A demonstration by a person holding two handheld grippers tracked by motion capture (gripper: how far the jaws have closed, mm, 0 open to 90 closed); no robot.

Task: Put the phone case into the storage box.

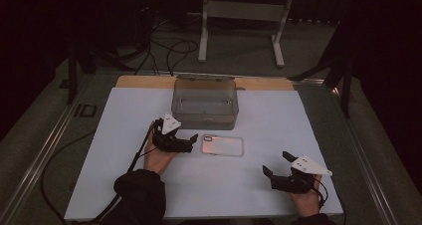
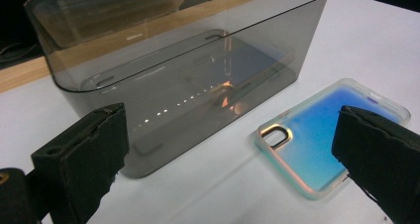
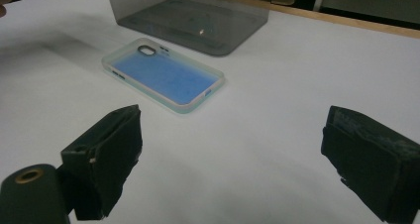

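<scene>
sat low at the frame's lower right, right gripper (image 1: 278,164), jaws spread wide and empty, well apart from the work. lay flat mid-frame, phone case (image 1: 223,145), long axis running left to right. hovered just beside its left end, left gripper (image 1: 191,141), the nearer one, jaws released, palm up beneath. stood just above the case, smoky plastic bin (image 1: 205,103).

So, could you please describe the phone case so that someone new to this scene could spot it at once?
Start at the white sheet covering the table, then find the smoky transparent box near its far edge. Just in front of it lies the phone case, flat, by the open left gripper: clear-rimmed, with a camera cutout at one end.
</scene>
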